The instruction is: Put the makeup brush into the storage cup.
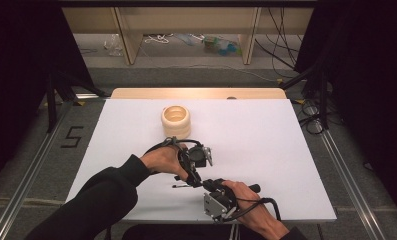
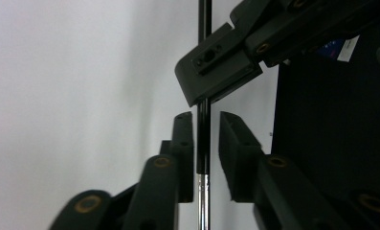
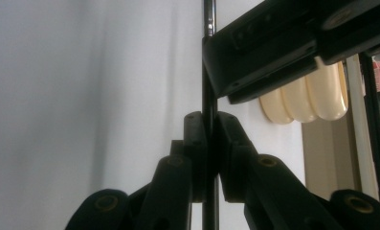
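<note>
**A:** Where is the thing being handled?

**B:** It is a thin black rod (image 1: 182, 186) with a silver metal section, a pen or stylus by the look of it. In the high view it sits near the front edge of the white table (image 1: 266, 150), between the person's two hands, its long axis running roughly left to right.

**A:** Which gripper has it?

**B:** The right gripper (image 3: 209, 125) is clamped on it: its two black jaws press against the rod (image 3: 207, 96) from both sides. The left gripper (image 2: 206, 128) straddles the same rod (image 2: 204, 143), but its jaws stand slightly apart, with a gap showing on one side (so no firm grip there).

**A:** How do the two lie to each other?

**B:** Nearly jaw to jaw along the rod; each gripper view shows the other gripper's jaw just ahead on the shaft. The left hand (image 1: 163, 160) is farther back, the right hand (image 1: 243, 197) nearer the front edge.

**A:** Anything else?

**B:** A cream ribbed ring-shaped holder (image 1: 176, 121) stands well apart toward the far side.
</note>
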`<act>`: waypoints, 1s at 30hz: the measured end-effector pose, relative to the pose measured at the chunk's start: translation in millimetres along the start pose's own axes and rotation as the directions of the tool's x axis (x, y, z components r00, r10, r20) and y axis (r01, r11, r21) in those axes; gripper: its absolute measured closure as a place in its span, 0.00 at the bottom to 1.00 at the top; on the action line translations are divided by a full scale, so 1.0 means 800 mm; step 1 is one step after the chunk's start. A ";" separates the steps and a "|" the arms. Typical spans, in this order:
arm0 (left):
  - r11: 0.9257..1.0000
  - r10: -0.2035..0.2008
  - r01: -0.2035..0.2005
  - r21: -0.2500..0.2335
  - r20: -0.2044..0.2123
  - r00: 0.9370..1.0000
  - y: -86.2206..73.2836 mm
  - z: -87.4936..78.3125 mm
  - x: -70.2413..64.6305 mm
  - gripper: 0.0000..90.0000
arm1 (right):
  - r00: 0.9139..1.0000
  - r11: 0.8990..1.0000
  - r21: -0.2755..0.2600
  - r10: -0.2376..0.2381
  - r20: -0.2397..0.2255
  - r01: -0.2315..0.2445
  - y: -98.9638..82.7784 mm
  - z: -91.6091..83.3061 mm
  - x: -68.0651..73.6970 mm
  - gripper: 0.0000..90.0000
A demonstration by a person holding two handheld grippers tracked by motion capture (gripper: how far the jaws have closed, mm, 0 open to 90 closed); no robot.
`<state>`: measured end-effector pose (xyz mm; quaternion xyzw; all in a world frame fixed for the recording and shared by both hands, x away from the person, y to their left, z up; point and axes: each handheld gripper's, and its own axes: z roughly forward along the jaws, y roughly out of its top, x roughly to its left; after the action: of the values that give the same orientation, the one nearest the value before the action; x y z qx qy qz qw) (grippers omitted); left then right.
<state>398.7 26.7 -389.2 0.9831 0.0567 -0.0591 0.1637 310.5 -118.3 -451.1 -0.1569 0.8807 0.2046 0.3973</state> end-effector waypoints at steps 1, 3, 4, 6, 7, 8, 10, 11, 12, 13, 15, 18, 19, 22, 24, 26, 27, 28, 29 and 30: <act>1.000 -0.002 0.002 -0.007 -0.005 1.000 -0.002 -0.002 0.001 0.79 | 0.999 0.999 0.012 0.041 0.000 -0.041 0.000 -0.002 0.003 0.93; 1.000 -0.013 0.012 -0.025 -0.033 0.999 -0.005 -0.008 0.002 0.72 | 0.997 0.997 0.008 0.079 0.004 -0.079 -0.001 -0.003 0.003 0.93; 0.999 -0.028 0.026 -0.044 -0.037 0.999 -0.008 -0.010 0.001 0.71 | 0.996 0.996 0.009 0.084 0.018 -0.084 -0.003 -0.004 0.002 0.93; 0.996 -0.036 0.032 -0.086 -0.052 0.998 -0.012 -0.017 0.000 0.64 | 0.994 0.994 0.019 0.108 0.015 -0.109 -0.007 -0.006 0.002 0.93; 0.986 -0.084 0.075 -0.147 -0.054 0.995 -0.014 -0.018 -0.004 0.60 | 0.993 0.993 0.021 0.118 0.017 -0.118 -0.009 -0.007 0.001 0.93; 0.985 -0.078 0.067 -0.160 -0.063 0.995 -0.016 -0.023 -0.004 0.56 | 0.993 0.992 0.019 0.121 0.018 -0.121 -0.011 -0.007 -0.001 0.93; 0.972 -0.111 0.094 -0.217 -0.066 0.992 -0.020 -0.028 -0.007 0.50 | 0.992 0.992 0.018 0.124 0.015 -0.124 -0.014 -0.008 -0.003 0.93; 0.972 -0.097 0.075 -0.224 -0.088 0.991 -0.022 -0.032 -0.006 0.48 | 0.990 0.990 0.023 0.137 0.028 -0.137 -0.015 -0.010 -0.003 0.93; 0.966 -0.104 0.075 -0.248 -0.107 0.989 -0.024 -0.033 -0.007 0.45 | 0.993 0.994 0.011 0.110 0.037 -0.111 -0.017 -0.010 -0.007 0.93; 0.961 -0.119 0.085 -0.264 -0.117 0.986 -0.026 -0.035 -0.007 0.43 | 0.987 0.987 0.024 0.157 0.029 -0.158 -0.018 -0.011 -0.003 0.93; 0.939 -0.159 0.107 -0.326 -0.138 0.978 -0.032 -0.036 -0.011 0.39 | 0.990 0.990 0.011 0.140 0.021 -0.141 -0.020 -0.011 -0.007 0.93; 0.932 -0.145 0.076 -0.354 -0.174 0.974 -0.046 -0.044 -0.009 0.34 | 0.988 0.988 0.009 0.154 0.015 -0.154 -0.025 -0.013 -0.011 0.93; 0.916 -0.172 0.089 -0.391 -0.182 0.968 -0.051 -0.046 -0.008 0.33 | 0.986 0.987 0.005 0.162 0.031 -0.162 -0.028 -0.014 -0.012 0.93; 0.878 -0.216 0.095 -0.470 -0.211 0.953 -0.066 -0.051 -0.004 0.30 | 0.968 0.969 -0.013 0.247 0.054 -0.247 -0.033 -0.013 -0.012 0.93; 0.842 -0.261 0.112 -0.528 -0.218 0.940 -0.074 -0.049 -0.004 0.29 | 0.977 0.979 0.008 0.203 0.059 -0.204 -0.040 -0.017 -0.019 0.93; 0.835 -0.277 0.116 -0.538 -0.228 0.934 -0.081 -0.045 -0.004 0.29 | 0.974 0.976 0.018 0.216 0.067 -0.218 -0.043 -0.018 -0.020 0.93; 0.828 -0.285 0.117 -0.548 -0.232 0.930 -0.084 -0.043 -0.004 0.29 | 0.973 0.976 0.013 0.216 0.085 -0.218 -0.045 -0.019 -0.022 0.93; 0.823 -0.290 0.119 -0.555 -0.232 0.928 -0.086 -0.042 -0.004 0.28 | 0.971 0.975 0.016 0.220 0.091 -0.223 -0.047 -0.020 -0.023 0.93; 0.808 -0.312 0.126 -0.575 -0.237 0.920 -0.088 -0.041 -0.006 0.28 | 0.972 0.976 0.010 0.218 0.087 -0.219 -0.050 -0.021 -0.025 0.93; 0.805 -0.327 0.125 -0.581 -0.257 0.909 -0.091 -0.041 -0.008 0.28 | 0.970 0.974 0.015 0.222 0.097 -0.225 -0.052 -0.022 -0.026 0.93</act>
<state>386.5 105.5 -380.3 0.8741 0.2175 0.1136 0.4192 330.6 -160.8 -434.6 -0.0417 0.8754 0.2441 0.4152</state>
